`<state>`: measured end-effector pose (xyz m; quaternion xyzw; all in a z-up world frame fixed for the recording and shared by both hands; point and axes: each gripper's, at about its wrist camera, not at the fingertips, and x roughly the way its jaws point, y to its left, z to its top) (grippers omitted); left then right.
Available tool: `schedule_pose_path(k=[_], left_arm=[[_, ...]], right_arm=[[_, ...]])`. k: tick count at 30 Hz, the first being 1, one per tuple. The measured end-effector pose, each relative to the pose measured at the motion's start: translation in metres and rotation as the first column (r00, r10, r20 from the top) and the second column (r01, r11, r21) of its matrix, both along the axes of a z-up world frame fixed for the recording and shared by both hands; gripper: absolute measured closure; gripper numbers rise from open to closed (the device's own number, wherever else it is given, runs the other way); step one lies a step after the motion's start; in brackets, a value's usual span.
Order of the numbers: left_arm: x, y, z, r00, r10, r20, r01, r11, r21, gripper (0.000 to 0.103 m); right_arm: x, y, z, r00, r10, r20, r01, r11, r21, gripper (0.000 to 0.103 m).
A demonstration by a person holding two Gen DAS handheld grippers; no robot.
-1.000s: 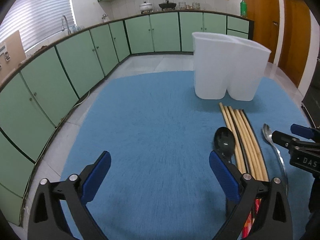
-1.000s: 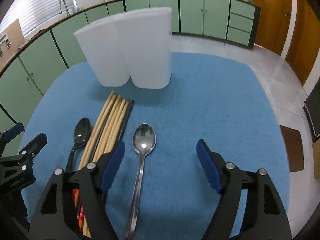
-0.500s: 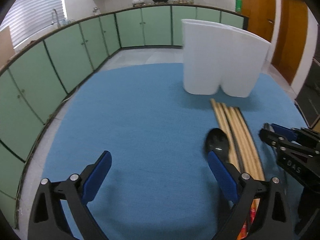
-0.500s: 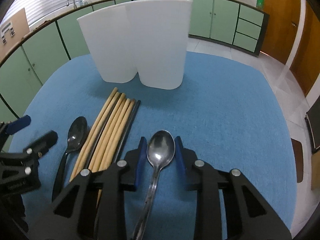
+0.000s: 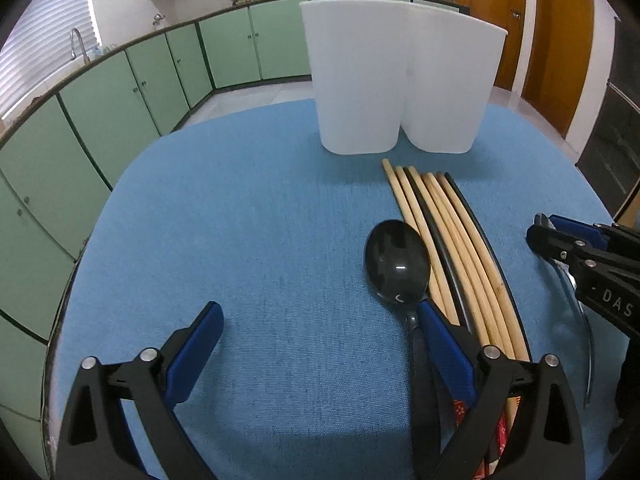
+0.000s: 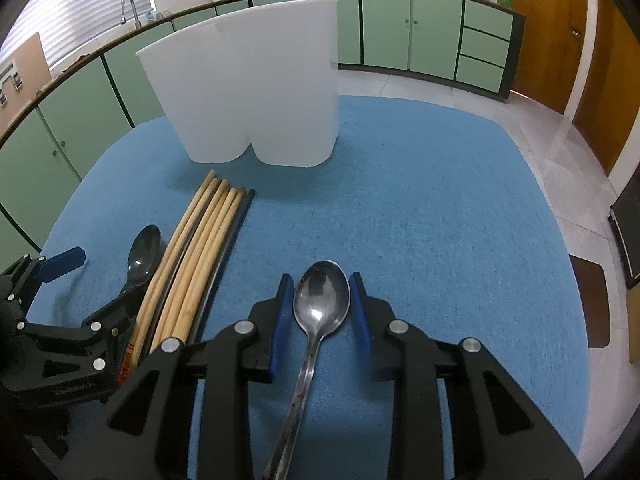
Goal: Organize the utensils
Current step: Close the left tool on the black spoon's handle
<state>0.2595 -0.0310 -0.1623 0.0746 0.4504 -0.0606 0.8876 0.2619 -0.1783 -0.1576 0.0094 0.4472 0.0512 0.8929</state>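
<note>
A white two-compartment utensil holder point(image 5: 400, 84) point(image 6: 256, 92) stands at the far side of the blue mat. In front of it lies a bundle of wooden and black chopsticks point(image 5: 448, 248) point(image 6: 200, 256). A black spoon point(image 5: 398, 264) point(image 6: 142, 256) lies to their left. My left gripper point(image 5: 320, 344) is open; its right finger point(image 5: 444, 344) sits next to the black spoon's handle. My right gripper point(image 6: 320, 312) is shut on the metal spoon point(image 6: 320, 300), bowl pointing forward, just above the mat.
The blue mat point(image 5: 240, 240) point(image 6: 440, 220) covers a round table. Green kitchen cabinets point(image 5: 120, 92) run behind. A wooden door point(image 6: 600, 60) is at the right. The right gripper shows at the left wrist view's right edge point(image 5: 580, 256).
My right gripper closed on the metal spoon and holds it. My left gripper moved forward and lower toward the black spoon.
</note>
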Motion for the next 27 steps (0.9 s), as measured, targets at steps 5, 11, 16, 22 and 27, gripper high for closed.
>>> schedule_pose_path(k=[5, 11, 16, 22, 27], left_arm=[[0.009, 0.020, 0.001, 0.999, 0.039, 0.006, -0.039, 0.999, 0.010, 0.006], [0.012, 0.032, 0.004, 0.999, 0.048, 0.002, -0.048, 0.999, -0.017, 0.007], [0.019, 0.025, 0.016, 0.999, 0.036, 0.017, -0.035, 0.997, -0.063, 0.007], [0.042, 0.016, 0.009, 0.999, 0.040, 0.002, -0.040, 0.999, -0.021, 0.007], [0.051, 0.015, 0.003, 0.999, 0.032, -0.038, -0.034, 0.997, -0.064, 0.024]], right_arm=[[-0.005, 0.009, -0.003, 1.000, -0.005, 0.009, 0.006, 1.000, -0.027, 0.076], [-0.005, 0.012, -0.005, 1.000, -0.015, 0.014, 0.016, 0.998, -0.061, 0.075], [0.001, 0.011, -0.006, 1.000, -0.003, 0.006, 0.004, 0.997, -0.073, 0.074], [0.005, 0.004, -0.007, 1.000, -0.005, -0.024, 0.005, 0.999, -0.040, 0.065], [0.011, 0.005, -0.008, 0.999, -0.007, -0.052, 0.006, 1.000, -0.024, 0.061]])
